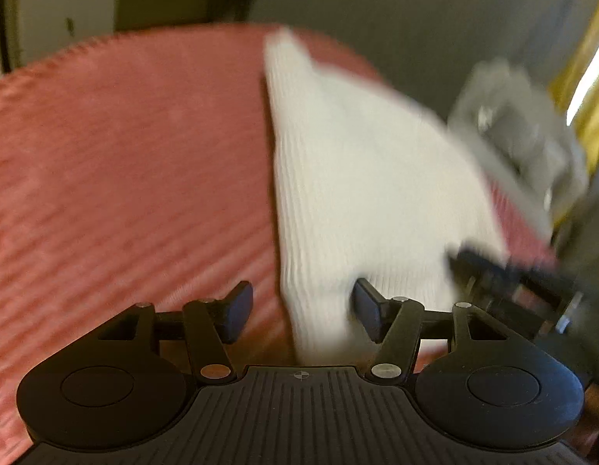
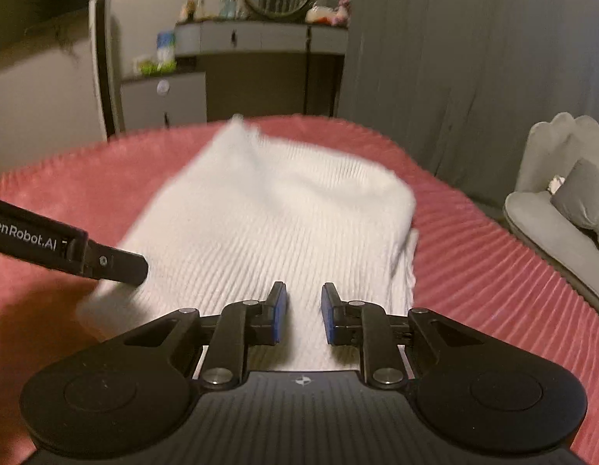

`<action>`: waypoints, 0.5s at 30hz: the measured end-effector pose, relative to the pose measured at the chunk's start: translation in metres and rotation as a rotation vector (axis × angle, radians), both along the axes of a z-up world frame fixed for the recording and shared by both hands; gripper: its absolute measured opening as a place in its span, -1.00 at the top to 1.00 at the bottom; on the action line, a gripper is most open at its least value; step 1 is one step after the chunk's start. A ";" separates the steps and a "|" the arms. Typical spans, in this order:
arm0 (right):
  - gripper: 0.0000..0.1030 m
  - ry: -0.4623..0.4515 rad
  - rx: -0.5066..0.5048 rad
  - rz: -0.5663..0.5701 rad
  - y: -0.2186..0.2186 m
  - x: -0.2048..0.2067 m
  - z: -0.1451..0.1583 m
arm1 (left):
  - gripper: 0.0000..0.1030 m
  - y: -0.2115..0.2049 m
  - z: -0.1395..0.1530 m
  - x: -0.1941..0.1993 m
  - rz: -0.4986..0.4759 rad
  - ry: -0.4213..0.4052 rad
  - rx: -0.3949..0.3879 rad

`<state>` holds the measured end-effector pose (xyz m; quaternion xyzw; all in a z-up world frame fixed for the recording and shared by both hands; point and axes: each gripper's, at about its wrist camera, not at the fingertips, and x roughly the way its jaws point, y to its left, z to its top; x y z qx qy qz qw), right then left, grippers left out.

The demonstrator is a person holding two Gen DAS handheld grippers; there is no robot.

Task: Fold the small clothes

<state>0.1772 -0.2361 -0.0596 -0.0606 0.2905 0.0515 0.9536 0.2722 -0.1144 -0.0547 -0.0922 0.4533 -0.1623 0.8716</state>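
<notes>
The white ribbed knit garment [image 2: 268, 209] lies on the pink corduroy-ribbed bed cover [image 2: 493, 271], roughly centred, with its long axis running from near to far. It lies mostly flat. The far end rises into a soft peak and the right edge shows a doubled layer, which suggests a fold has already been made there.

The left claw [image 1: 303, 310] stands over the near left edge of the garment. Its jaws are well apart and its pads press on nothing; the cloth edge lies below and between them. This posture fits either a release of that edge or an approach to it; the frames do not settle which.

The right claw [image 2: 304, 312] hangs over the near middle of the garment. Its blue-padded jaws stand nearly closed with a narrow gap. Cloth shows through the gap, but no pinched ridge is visible, so a grip cannot be confirmed.

Both claws work from the near end, probably because the free hem lies there and a fold toward the far end starts from it. Motion blur obscures the fine detail of the cloth.
</notes>
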 end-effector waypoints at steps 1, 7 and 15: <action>0.68 -0.010 -0.025 0.012 0.000 0.000 -0.007 | -0.28 -0.001 -0.003 -0.003 -0.013 -0.025 0.013; 0.67 0.011 0.037 0.013 -0.006 0.001 0.026 | -0.22 0.018 0.036 -0.011 0.030 -0.086 -0.080; 0.66 -0.059 0.033 -0.104 -0.009 0.049 0.039 | -0.26 -0.012 0.034 0.053 0.141 -0.123 0.006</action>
